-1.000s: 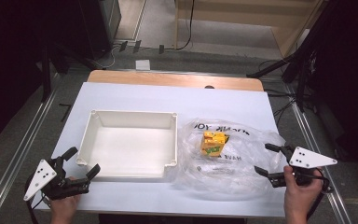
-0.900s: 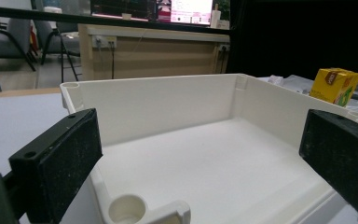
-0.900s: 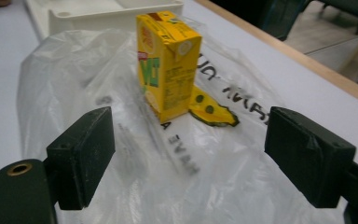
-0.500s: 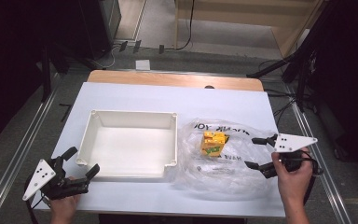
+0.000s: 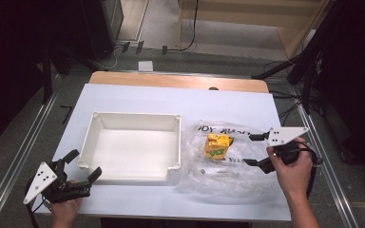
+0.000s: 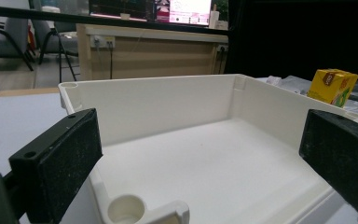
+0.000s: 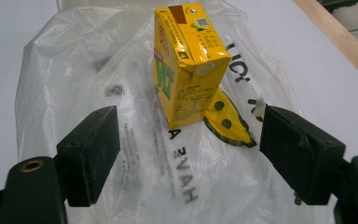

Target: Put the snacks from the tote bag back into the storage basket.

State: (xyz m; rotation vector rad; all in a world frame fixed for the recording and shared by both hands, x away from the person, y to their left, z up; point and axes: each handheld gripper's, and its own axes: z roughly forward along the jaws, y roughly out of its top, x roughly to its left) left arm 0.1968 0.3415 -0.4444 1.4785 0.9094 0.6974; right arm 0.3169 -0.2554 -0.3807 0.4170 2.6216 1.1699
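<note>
Yellow carton stands upright on clear plastic bag, R of white tray on bench. R gripper spread wide, just short of carton. L gripper spread at tray's near corner, holding nothing.

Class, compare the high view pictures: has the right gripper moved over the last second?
Yes. The right gripper has moved left and slightly away from the person, in over the clear plastic bag, toward the yellow drink carton, which has stayed put.

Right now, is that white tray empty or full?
Empty. The tray shows a bare white floor in the high view and the left gripper view.
</note>
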